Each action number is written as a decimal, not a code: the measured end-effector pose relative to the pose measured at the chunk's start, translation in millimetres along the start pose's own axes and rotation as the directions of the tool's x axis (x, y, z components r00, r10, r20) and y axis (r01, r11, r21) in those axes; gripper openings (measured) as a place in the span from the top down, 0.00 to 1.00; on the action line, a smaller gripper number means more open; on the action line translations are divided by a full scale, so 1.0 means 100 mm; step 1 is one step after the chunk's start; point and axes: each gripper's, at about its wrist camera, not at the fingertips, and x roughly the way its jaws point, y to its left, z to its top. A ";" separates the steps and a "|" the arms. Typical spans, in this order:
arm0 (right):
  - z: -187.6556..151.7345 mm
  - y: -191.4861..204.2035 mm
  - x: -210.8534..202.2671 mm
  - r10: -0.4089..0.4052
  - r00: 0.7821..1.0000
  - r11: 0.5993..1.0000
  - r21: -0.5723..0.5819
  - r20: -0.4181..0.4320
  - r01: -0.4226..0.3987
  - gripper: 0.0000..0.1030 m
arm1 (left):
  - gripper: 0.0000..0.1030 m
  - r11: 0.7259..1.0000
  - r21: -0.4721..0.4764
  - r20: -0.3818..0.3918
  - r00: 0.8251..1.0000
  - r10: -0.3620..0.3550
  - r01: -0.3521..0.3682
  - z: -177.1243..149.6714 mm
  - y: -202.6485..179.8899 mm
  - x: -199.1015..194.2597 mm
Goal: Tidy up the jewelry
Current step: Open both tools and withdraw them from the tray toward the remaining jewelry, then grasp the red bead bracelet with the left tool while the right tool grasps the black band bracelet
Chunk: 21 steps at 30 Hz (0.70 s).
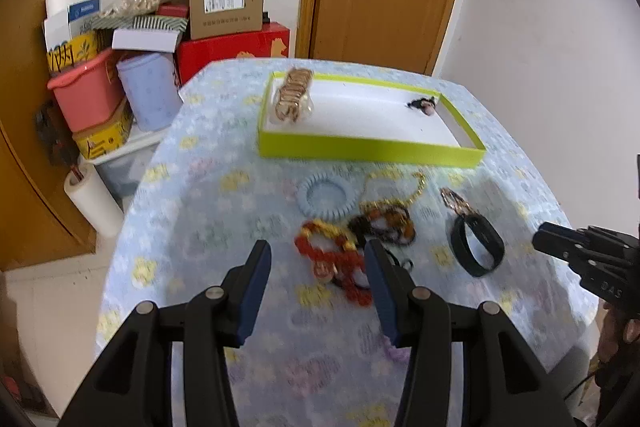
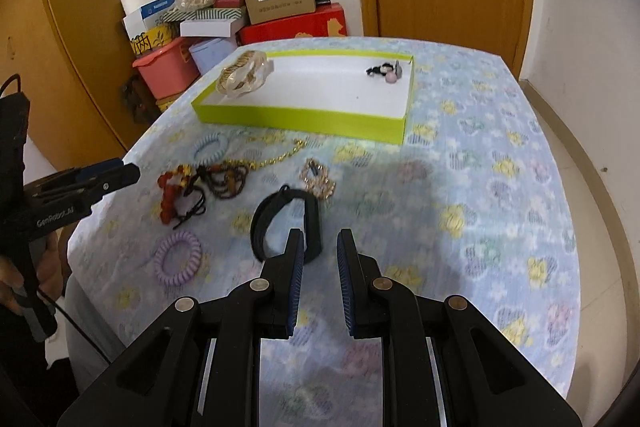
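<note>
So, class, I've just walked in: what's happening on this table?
A person is sorting jewelry with a hand-held gripper in each hand. Both are open and holding nothing. The left hand-held gripper hovers over the red bead bracelet; the right hand-held gripper is next to the black band. The green tray already holds a bagged gold piece and a small dark item. Most pieces lie loose on the tablecloth.

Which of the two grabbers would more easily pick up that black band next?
Probably the right gripper: its open jaws sit just next to the black band, which lies straight ahead of it. The left gripper, also open, hangs over the red beads, with the band off to its side.
</note>
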 end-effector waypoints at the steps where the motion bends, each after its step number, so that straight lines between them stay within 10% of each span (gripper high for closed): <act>1: -0.01 0.01 0.01 0.002 1.000 1.000 -0.002 -0.005 -0.002 0.82 | 0.51 1.000 -0.003 -0.008 1.000 -0.005 0.005 -0.03 -0.01 0.00; 5: -0.03 0.04 0.05 0.009 1.000 1.000 -0.005 -0.013 -0.010 0.68 | 0.51 1.000 -0.009 -0.031 0.999 -0.023 0.023 -0.11 -0.04 0.04; 21: 0.07 0.03 0.43 -0.006 0.998 1.000 -0.018 -0.057 0.005 0.68 | 0.51 0.993 -0.105 -0.102 0.992 -0.073 0.062 -0.05 -0.06 0.44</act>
